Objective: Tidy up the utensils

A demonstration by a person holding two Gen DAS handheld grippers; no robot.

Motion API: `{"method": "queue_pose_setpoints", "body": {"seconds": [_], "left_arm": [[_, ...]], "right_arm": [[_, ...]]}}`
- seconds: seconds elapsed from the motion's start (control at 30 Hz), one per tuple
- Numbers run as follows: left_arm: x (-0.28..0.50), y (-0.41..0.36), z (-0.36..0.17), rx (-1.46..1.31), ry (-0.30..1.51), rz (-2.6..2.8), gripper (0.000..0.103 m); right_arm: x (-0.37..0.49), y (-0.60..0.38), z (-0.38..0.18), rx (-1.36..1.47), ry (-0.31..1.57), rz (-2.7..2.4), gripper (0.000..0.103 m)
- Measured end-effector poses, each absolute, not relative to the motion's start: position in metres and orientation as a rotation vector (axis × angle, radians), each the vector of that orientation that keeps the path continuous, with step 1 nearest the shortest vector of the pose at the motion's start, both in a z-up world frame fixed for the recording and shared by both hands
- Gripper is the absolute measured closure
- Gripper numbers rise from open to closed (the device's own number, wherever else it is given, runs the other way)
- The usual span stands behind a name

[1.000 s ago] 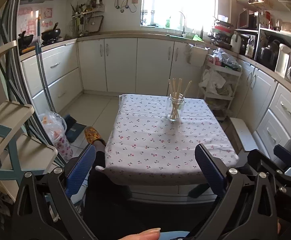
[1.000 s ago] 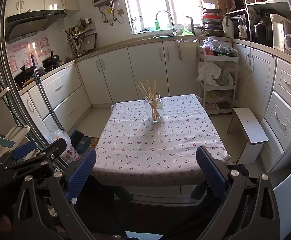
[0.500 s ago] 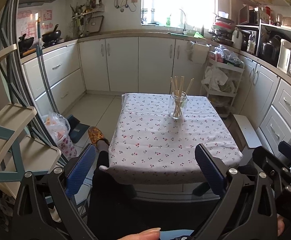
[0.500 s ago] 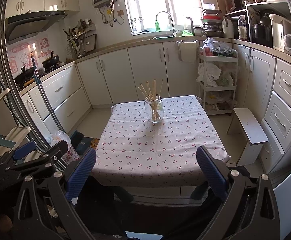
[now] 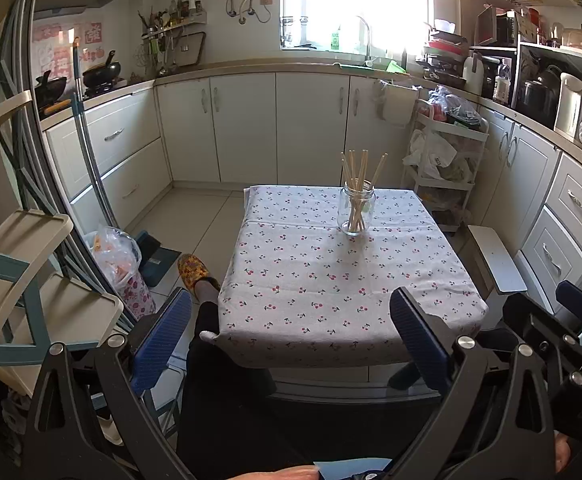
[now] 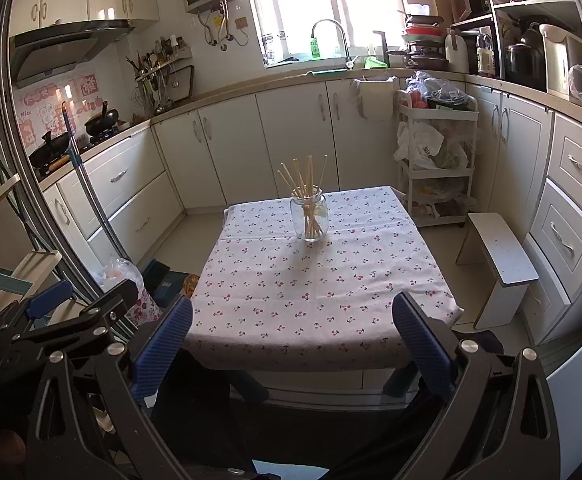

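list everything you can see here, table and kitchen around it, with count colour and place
glass jar: one, clear, upright on the far half of the table
chopsticks: a bundle, pale wood, standing in the jar, count unclear
table: one, white cloth with small red cherries, centre of the kitchen
stool: one, white, floor right of the table
storage cart: one, white, stuffed with bags, beyond the table's far right corner
plastic bag: one, clear with orange contents, floor left of the table
woks: two, black, on the stove at left
slipper: one, yellow patterned, on the person's foot left of the table
left gripper: blue fingers, open, empty
right gripper: blue fingers, open, empty
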State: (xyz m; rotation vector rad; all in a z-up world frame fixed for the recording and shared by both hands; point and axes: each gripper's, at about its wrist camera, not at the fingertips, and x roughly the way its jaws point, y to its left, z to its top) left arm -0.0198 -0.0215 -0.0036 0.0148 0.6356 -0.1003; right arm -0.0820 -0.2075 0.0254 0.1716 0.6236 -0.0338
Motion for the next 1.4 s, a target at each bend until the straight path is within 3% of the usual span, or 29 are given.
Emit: {"method": "queue_pose_setpoints", "body": {"seconds": [1.4], "left_arm": [[-0.0126,-0.0144,-0.0080,-0.011,0.632,-0.115,0.008]], "right_arm": [[-0.0827,-0.2019,0.0247,0.176,0.593,-0.046,0.007]]}}
